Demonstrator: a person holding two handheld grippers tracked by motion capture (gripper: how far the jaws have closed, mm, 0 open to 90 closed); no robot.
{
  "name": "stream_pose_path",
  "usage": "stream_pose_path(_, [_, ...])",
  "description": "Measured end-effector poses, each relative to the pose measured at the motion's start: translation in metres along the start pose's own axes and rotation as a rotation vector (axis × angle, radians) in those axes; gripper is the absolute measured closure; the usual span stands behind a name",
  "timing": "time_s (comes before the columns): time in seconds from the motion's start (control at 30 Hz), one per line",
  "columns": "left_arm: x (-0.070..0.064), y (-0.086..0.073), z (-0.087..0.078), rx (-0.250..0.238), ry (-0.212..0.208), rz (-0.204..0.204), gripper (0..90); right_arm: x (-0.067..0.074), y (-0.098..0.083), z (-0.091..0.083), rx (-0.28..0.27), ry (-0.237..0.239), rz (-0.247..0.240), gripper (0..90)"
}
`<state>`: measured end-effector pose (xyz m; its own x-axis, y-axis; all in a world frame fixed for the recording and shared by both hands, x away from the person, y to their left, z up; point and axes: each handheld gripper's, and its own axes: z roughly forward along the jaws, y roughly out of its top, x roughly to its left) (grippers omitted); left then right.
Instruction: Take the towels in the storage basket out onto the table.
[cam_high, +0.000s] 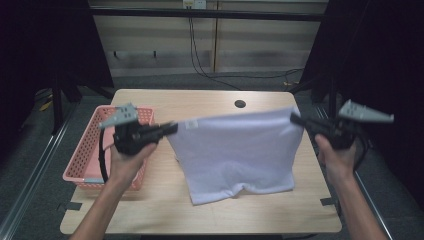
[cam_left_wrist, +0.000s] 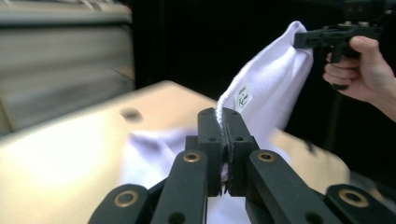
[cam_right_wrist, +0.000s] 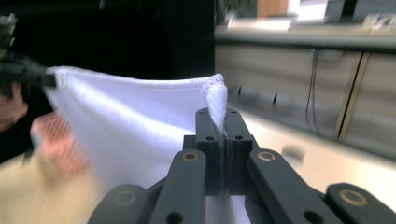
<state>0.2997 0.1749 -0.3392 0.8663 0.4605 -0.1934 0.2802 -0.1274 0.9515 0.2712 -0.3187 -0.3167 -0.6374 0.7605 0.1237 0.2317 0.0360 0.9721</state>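
A pair of white shorts (cam_high: 235, 150) hangs spread between my two grippers above the wooden table (cam_high: 165, 210), waistband up, its leg ends resting on the tabletop. My left gripper (cam_high: 172, 128) is shut on the waistband's left corner, where a small label (cam_left_wrist: 243, 99) shows. My right gripper (cam_high: 295, 119) is shut on the right corner. In the left gripper view the white cloth (cam_left_wrist: 271, 88) runs from my closed jaws to the far right gripper (cam_left_wrist: 301, 39). In the right gripper view the shorts (cam_right_wrist: 135, 121) stretch away to the left gripper (cam_right_wrist: 44, 77).
A pink mesh basket (cam_high: 87, 150) sits at the table's left edge, under my left hand. A dark round hole (cam_high: 240, 104) is in the tabletop near the far edge. Black stands and curtains flank the table on both sides.
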Motion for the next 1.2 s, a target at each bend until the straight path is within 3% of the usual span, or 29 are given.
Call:
stream_pose_path(0.07, [-0.012, -0.028, -0.003, 0.026, -0.042, -0.032, 87.9, 0.013, -0.039, -0.016, 0.057, 0.024, 0.016, 87.1])
stream_pose_path(0.13, [-0.026, -0.055, -0.007, 0.053, -0.072, -0.047, 87.9, 0.023, -0.065, -0.032, 0.073, 0.049, 0.045, 87.1])
stream_pose_path(0.17, [-0.030, -0.062, -0.009, 0.059, -0.095, -0.064, 87.8, 0.034, -0.092, -0.048, 0.108, 0.054, 0.069, 87.1])
stream_pose_path(0.2, [-0.035, -0.069, -0.009, 0.070, -0.099, -0.077, 87.8, 0.034, -0.092, -0.048, 0.108, 0.054, 0.069, 87.1])
stream_pose_path(0.27, [-0.048, -0.085, -0.013, 0.114, -0.110, -0.061, 87.7, 0.045, -0.114, -0.062, 0.133, 0.072, 0.092, 87.1])
stream_pose_path(0.4, [-0.082, -0.112, -0.031, 0.152, -0.189, -0.072, 87.6, 0.074, -0.141, -0.094, 0.158, 0.084, 0.088, 85.9])
stream_pose_path(0.43, [-0.091, -0.117, -0.037, 0.156, -0.241, -0.082, 87.4, 0.080, -0.145, -0.102, 0.156, 0.097, 0.099, 82.8])
stream_pose_path(0.47, [-0.097, -0.123, -0.041, 0.151, -0.262, -0.098, 86.7, 0.087, -0.148, -0.112, 0.155, 0.110, 0.114, 72.9])
stream_pose_path(0.53, [-0.106, -0.131, -0.044, 0.198, -0.356, -0.125, 76.3, 0.094, -0.148, -0.122, 0.173, 0.095, 0.100, 63.4])
stream_pose_path(0.57, [-0.110, -0.134, -0.046, 0.204, -0.348, -0.097, 74.3, 0.095, -0.147, -0.123, 0.178, 0.089, 0.095, 56.1])
stream_pose_path(0.6, [-0.111, -0.136, -0.048, 0.202, -0.344, -0.101, 73.3, 0.093, -0.144, -0.122, 0.180, 0.075, 0.101, 50.6])
stream_pose_path(0.63, [-0.109, -0.136, -0.048, 0.198, -0.356, -0.108, 67.2, 0.090, -0.141, -0.121, 0.180, 0.066, 0.094, 50.5])
stream_pose_path(0.7, [-0.101, -0.134, -0.047, 0.191, -0.311, -0.116, 57.3, 0.081, -0.140, -0.110, 0.187, 0.038, 0.079, 48.6])
stream_pose_path(0.73, [-0.095, -0.132, -0.044, 0.212, -0.308, -0.123, 57.3, 0.081, -0.140, -0.110, 0.187, 0.038, 0.079, 48.6])
stream_pose_path(0.8, [-0.080, -0.129, -0.035, 0.227, -0.247, -0.109, 58.8, 0.074, -0.143, -0.097, 0.213, 0.043, 0.078, 48.6])
stream_pose_path(0.83, [-0.069, -0.128, -0.028, 0.231, -0.223, -0.137, 59.1, 0.071, -0.146, -0.088, 0.231, 0.033, 0.070, 48.6])
stream_pose_path(0.87, [-0.059, -0.127, -0.020, 0.239, -0.171, -0.132, 59.1, 0.067, -0.148, -0.079, 0.237, 0.036, 0.066, 48.6])
stream_pose_path(0.93, [-0.040, -0.125, 0.000, 0.283, -0.136, -0.099, 60.0, 0.057, -0.151, -0.059, 0.251, 0.043, 0.073, 48.7])
stream_pose_path(0.97, [-0.031, -0.125, 0.012, 0.283, -0.089, -0.099, 60.9, 0.052, -0.152, -0.049, 0.256, 0.043, 0.074, 48.8])
stream_pose_path(1.0, [-0.027, -0.125, 0.020, 0.295, -0.092, -0.113, 61.4, 0.047, -0.152, -0.035, 0.291, 0.065, 0.070, 49.8])
stream_pose_path(1.03, [-0.021, -0.124, 0.031, 0.327, -0.121, -0.118, 60.7, 0.045, -0.152, -0.028, 0.316, 0.055, 0.053, 50.0])
stream_pose_path(1.1, [-0.016, -0.125, 0.051, 0.355, -0.071, -0.070, 59.5, 0.039, -0.151, -0.011, 0.349, 0.056, 0.039, 50.0])
stream_pose_path(1.13, [-0.010, -0.126, 0.061, 0.372, -0.084, -0.106, 55.9, 0.034, -0.151, 0.002, 0.366, 0.056, 0.029, 50.0])
stream_pose_path(1.17, [-0.005, -0.125, 0.075, 0.393, -0.047, -0.094, 53.8, 0.031, -0.151, 0.012, 0.381, 0.043, 0.016, 49.9])
stream_pose_path(1.2, [-0.003, -0.124, 0.082, 0.398, -0.038, -0.073, 52.3, 0.024, -0.151, 0.028, 0.409, 0.038, 0.000, 49.8])
